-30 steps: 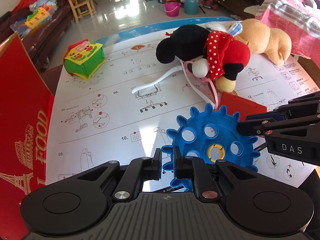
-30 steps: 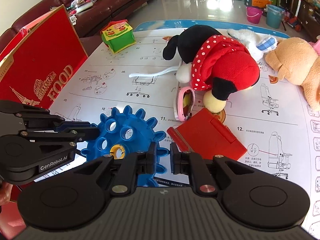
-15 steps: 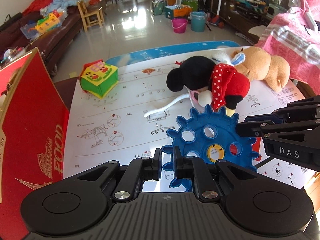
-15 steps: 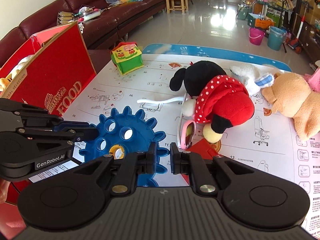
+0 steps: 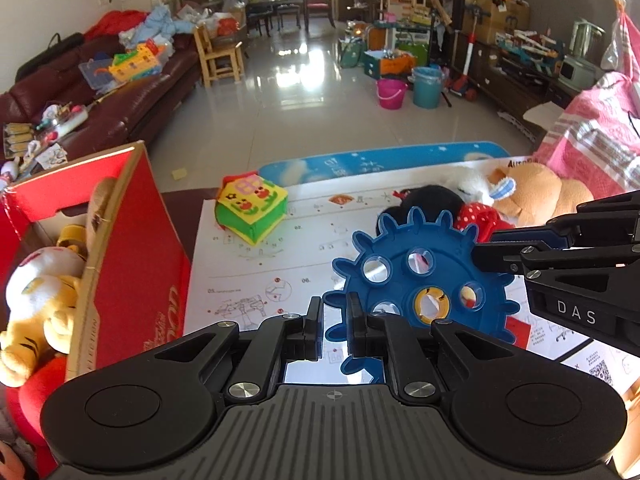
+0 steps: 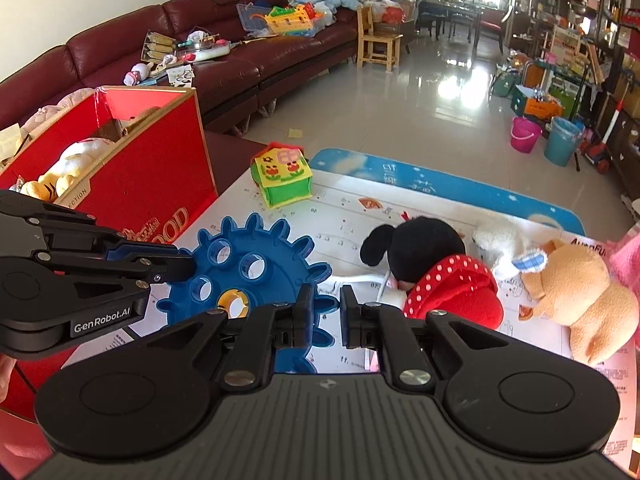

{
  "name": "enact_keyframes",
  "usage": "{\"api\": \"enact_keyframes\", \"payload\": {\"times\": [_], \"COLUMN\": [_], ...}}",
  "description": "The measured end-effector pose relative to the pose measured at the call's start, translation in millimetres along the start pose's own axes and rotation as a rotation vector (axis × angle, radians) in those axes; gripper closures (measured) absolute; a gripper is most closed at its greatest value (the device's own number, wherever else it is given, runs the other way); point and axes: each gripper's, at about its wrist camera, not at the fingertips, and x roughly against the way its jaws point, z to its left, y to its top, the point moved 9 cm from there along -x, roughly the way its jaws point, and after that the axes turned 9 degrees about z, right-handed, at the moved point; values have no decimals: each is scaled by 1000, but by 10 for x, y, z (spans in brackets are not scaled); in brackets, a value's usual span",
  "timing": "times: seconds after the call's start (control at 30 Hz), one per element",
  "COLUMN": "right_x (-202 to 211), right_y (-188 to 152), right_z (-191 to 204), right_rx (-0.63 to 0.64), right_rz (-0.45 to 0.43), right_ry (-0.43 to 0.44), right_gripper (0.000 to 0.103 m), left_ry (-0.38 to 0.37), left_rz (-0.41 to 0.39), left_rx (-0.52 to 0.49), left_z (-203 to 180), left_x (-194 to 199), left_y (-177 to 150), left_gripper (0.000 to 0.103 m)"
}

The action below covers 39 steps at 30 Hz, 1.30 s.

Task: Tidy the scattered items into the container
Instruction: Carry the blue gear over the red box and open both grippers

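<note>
Both grippers hold a big blue toy gear [image 5: 416, 280], lifted above the paper-covered table [image 5: 280, 272]. My left gripper [image 5: 334, 328] is shut on its lower-left teeth. My right gripper [image 6: 322, 318] is shut on its right teeth; the gear also shows there [image 6: 248, 272]. The open red cardboard box [image 5: 132, 248] stands at the left, with a tiger plush [image 5: 36, 304] inside; it also shows in the right wrist view [image 6: 152, 168]. A Minnie plush [image 6: 432, 272], a tan plush [image 6: 576, 296] and a fabric toy house [image 6: 284, 176] lie on the table.
A white plush [image 6: 500, 240] lies behind the Minnie plush. A pink checked cloth [image 5: 592, 136] hangs at the table's right. A dark red sofa [image 6: 240, 52] with clutter stands beyond the box. Buckets [image 6: 560, 140] stand on the tiled floor.
Both grippers have lifted the blue gear up off the table. The views now look higher, over the box rim, and the box's inside shows.
</note>
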Motion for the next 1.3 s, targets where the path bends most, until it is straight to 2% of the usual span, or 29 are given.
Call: {"api": "enact_keyframes", "payload": {"times": [0.23,0.43,0.63,0.87,0.9,0.93,0.97,1.0,1.03,1.1,1.3], "right_x": [224,280,147,-212,-274,-326,-343,-346,-355,-402,-570], "right_y": [686,1309,1763,2160,2184,2202,2216,2225,2224,2203,2078], "right_z": [486,1257,1986,2356,2368,2368,2349,2334,2324,2285,2174], "right_rx": [133,256,341,337,334,320,304,297,298,296,289], "right_rz": [-101,-173,-190,-164,-152,-149,-165,-190,-199,-186,-129], "right_ry": [22,111,172,220,229,225,218,211,211,218,219], "right_gripper": [88,88,88,85,80,56,33,29,29,28,25], "left_ry": [75,182,304,338,344,353,365,374,386,400,377], "left_rz": [-98,-159,-150,-106,-98,-86,-78,-74,-81,-81,-40], "left_rx": [116,243,312,386,402,424,446,459,469,458,435], "left_z": [644,1463,2267,2920,3007,3086,3151,3187,3219,3224,3121], "left_x": [530,1008,1256,1117,1072,1010,962,935,897,843,619], "left_y": [264,302,357,520,538,542,537,533,529,515,458], "left_gripper": [98,98,98,98,94,70,60,32,19,15,13]}}
